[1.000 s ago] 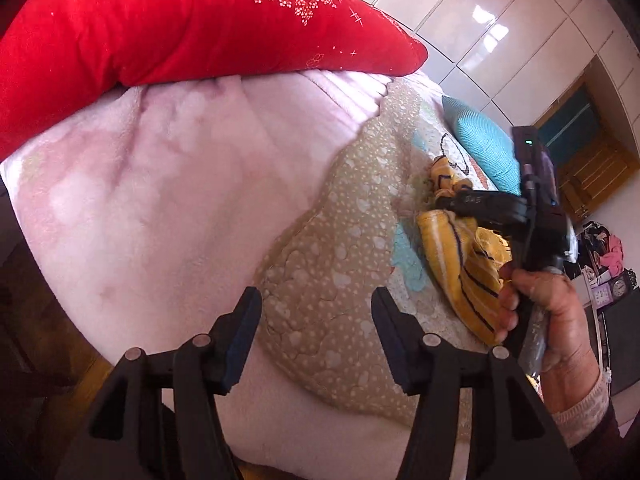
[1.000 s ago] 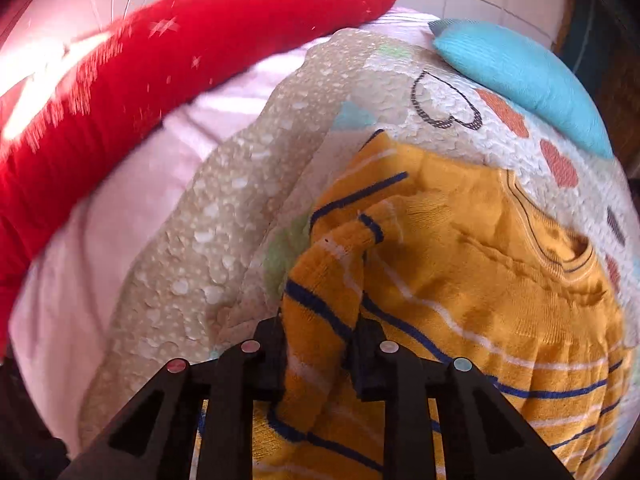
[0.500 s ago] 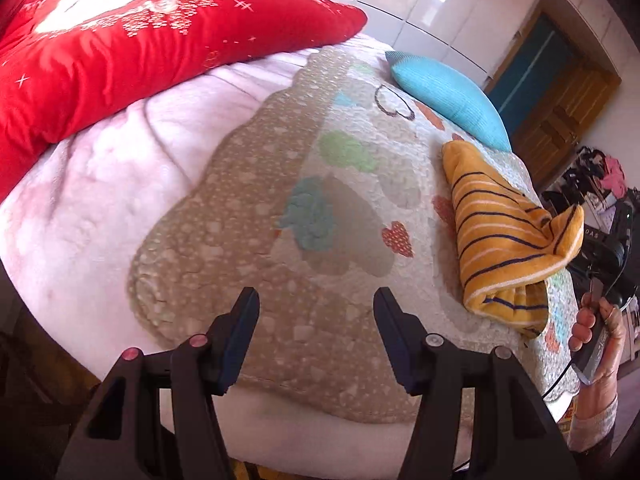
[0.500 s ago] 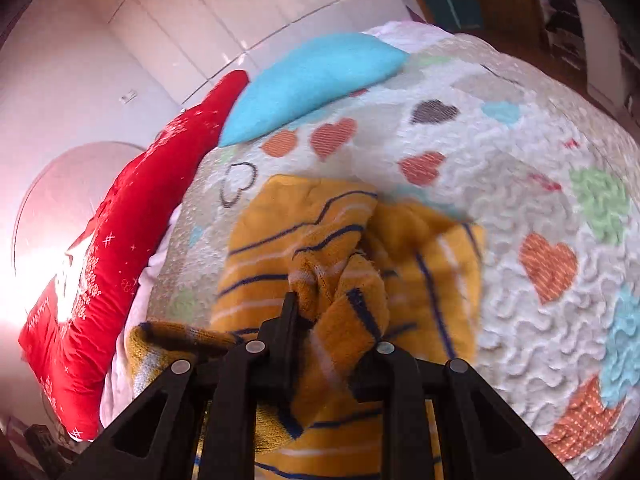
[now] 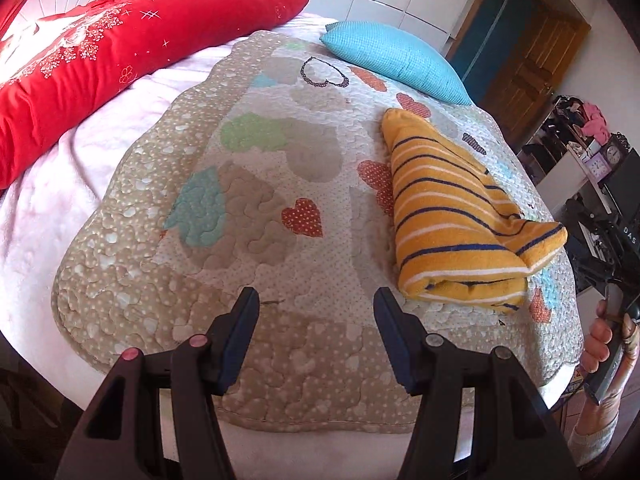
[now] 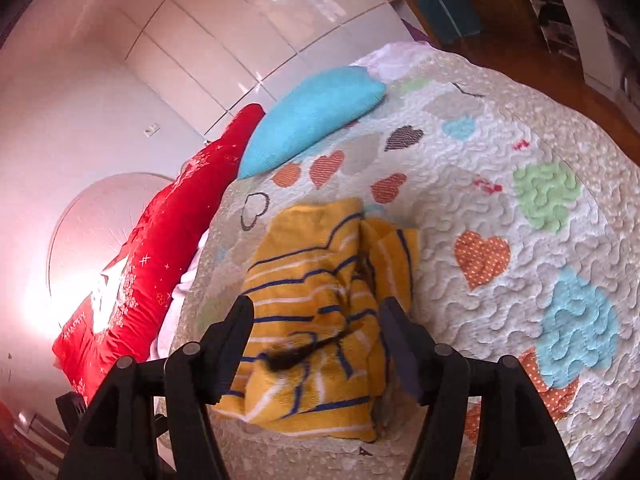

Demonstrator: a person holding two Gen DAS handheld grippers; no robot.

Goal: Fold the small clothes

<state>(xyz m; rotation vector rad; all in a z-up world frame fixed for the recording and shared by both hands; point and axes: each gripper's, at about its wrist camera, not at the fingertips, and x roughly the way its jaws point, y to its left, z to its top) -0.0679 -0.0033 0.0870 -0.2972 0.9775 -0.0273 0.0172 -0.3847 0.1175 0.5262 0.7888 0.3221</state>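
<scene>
A small yellow sweater with navy and white stripes [image 5: 452,216] lies folded in a bundle on the heart-patterned quilt [image 5: 256,216], on its right side. It also shows in the right wrist view [image 6: 320,304], just beyond the fingers. My left gripper [image 5: 314,304] is open and empty, above the quilt's near edge, left of the sweater. My right gripper [image 6: 316,312] is open and empty, its jaws spread on either side of the sweater's near end, slightly above it. The right gripper's body and the hand holding it show at the far right [image 5: 608,256].
A long red pillow [image 5: 120,52] lies along the back left of the bed on a pink blanket [image 5: 60,184]. A turquoise cushion [image 5: 392,60] sits at the back. A wooden door [image 5: 532,48] and a cluttered shelf [image 5: 580,136] stand to the right.
My right gripper has opened and let go of the sweater, which now rests folded on the quilt. My left gripper has drawn back a little toward the quilt's near edge.
</scene>
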